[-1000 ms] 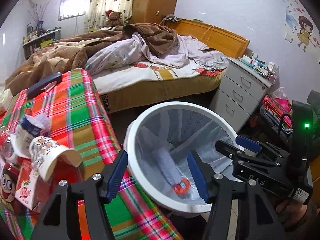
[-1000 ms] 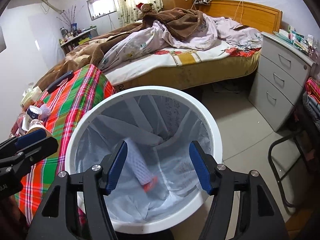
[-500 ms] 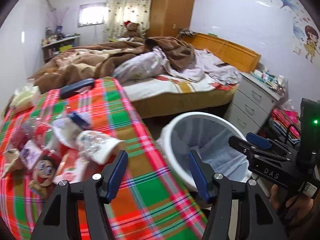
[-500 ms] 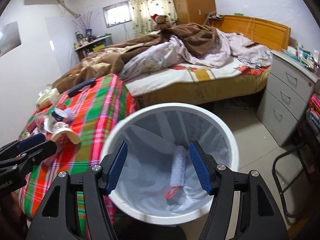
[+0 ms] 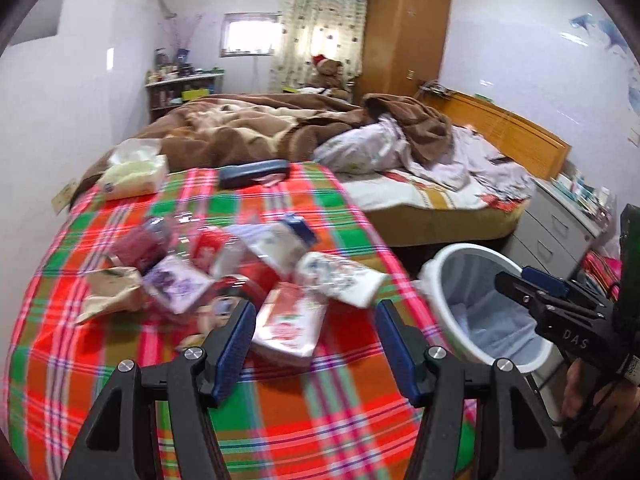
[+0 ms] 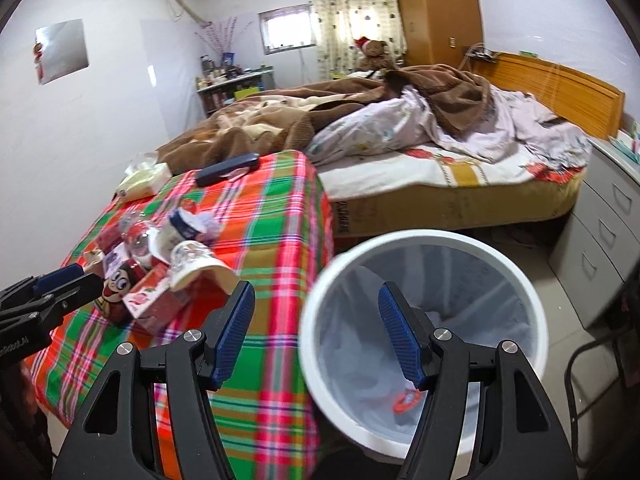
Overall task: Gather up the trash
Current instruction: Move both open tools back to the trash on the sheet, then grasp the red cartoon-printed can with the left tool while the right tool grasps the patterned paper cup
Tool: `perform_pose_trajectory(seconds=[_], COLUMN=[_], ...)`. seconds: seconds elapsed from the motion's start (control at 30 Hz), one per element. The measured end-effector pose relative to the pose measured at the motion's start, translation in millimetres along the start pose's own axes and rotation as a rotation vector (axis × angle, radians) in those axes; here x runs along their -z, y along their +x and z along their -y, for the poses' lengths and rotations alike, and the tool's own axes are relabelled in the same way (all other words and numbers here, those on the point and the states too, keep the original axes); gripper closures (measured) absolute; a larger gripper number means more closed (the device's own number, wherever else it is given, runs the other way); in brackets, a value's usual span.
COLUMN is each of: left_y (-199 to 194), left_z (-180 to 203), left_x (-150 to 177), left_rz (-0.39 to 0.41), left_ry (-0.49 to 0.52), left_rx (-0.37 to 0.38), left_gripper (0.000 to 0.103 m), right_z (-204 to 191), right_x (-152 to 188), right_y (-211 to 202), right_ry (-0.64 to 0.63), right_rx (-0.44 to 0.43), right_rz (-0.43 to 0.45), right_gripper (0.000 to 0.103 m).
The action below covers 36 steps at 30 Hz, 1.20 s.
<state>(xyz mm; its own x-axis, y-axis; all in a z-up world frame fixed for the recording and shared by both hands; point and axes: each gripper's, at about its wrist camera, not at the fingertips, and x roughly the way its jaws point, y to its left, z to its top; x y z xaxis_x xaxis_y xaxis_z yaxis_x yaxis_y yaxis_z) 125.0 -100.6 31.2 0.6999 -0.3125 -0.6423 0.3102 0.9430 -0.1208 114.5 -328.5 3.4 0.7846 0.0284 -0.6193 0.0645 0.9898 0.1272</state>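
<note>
1. Since a second ago the left gripper has swung off the bin and over to the table; the trash pile now fills the middle of its view and the bin sits off at the right.
2. Right gripper has shifted too: the bin used to fill its view, now it's lower right with the table edge between the fingers.
3. Left gripper's jaws are parted about halfway, nothing between the pads. It hangs above the cloth in front of a red-and-white carton, not touching it as far as I can see.
4. Right gripper's jaws are parted about the same, also empty-handed, over the gap between table and bin.
5. Trash on the plaid cloth: carton at the front, a printed paper cup on its side just behind it, a purple packet and brown paper bag to the left, plus a clear plastic bottle and more wrappers behind. Pretty blurry, so I can't tell details.
6. Further back on the table: a tissue pack and a dark blue case.
7. Bin stands on the floor right beside the table; it's got a pale liner and something red-orange at the bottom.
8. Messy bed behind it all.
</note>
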Motion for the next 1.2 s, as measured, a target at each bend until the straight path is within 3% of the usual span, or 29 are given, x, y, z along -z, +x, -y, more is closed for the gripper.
perform_pose_trajectory(seconds=[0.43, 1.2], left_y=[23, 89], left_z=[-72, -86], left_x=[12, 12], left_rz=[-0.075, -0.209], left_ry=[-0.072, -0.057], left_rx=[-0.071, -0.004], left_gripper=[0.041, 0.041], right_z=[-52, -70], right_x=[-15, -18], right_y=[48, 113], right_ry=[-0.085, -0.102], right_rx=[-0.129, -0.261], right_rz=[-0.072, -0.253], right_gripper=[0.037, 0.037])
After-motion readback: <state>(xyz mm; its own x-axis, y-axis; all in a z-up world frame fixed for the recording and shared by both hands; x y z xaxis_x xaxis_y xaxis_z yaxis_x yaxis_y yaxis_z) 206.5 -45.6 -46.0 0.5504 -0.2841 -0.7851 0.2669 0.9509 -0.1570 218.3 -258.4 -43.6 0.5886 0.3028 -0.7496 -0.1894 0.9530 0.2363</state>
